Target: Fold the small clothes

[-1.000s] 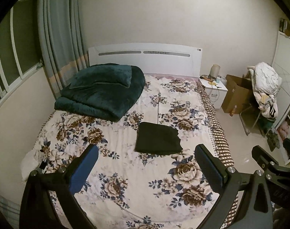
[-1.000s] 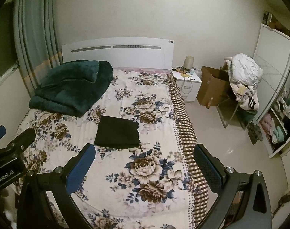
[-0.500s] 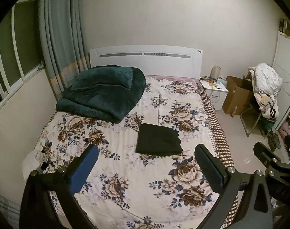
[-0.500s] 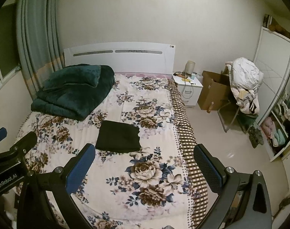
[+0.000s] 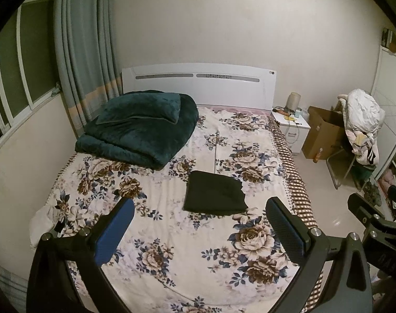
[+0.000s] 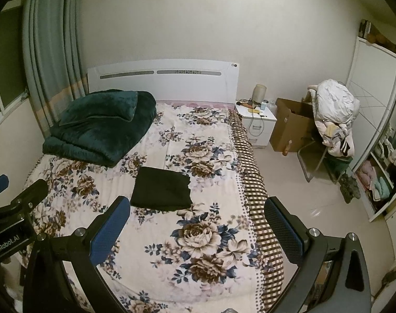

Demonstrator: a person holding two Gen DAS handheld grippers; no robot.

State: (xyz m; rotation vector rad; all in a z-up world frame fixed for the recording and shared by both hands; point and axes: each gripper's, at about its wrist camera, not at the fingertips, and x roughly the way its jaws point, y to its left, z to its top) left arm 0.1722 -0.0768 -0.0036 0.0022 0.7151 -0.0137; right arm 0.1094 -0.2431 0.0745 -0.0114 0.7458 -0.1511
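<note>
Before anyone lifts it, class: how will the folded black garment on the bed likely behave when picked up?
The black garment looks soft and thin, so it would probably droop and unfold if pinched at one edge. It lies flat in layers, so it seems light. Pushed across the floral bedspread, it may bunch.

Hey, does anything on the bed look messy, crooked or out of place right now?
Nothing much stands out. The black garment lies folded flat mid-bed on the floral bedspread, only its right corner slightly uneven. The green blanket sits folded near the headboard. Both tongs, left and right, hover open, holding nothing.
</note>
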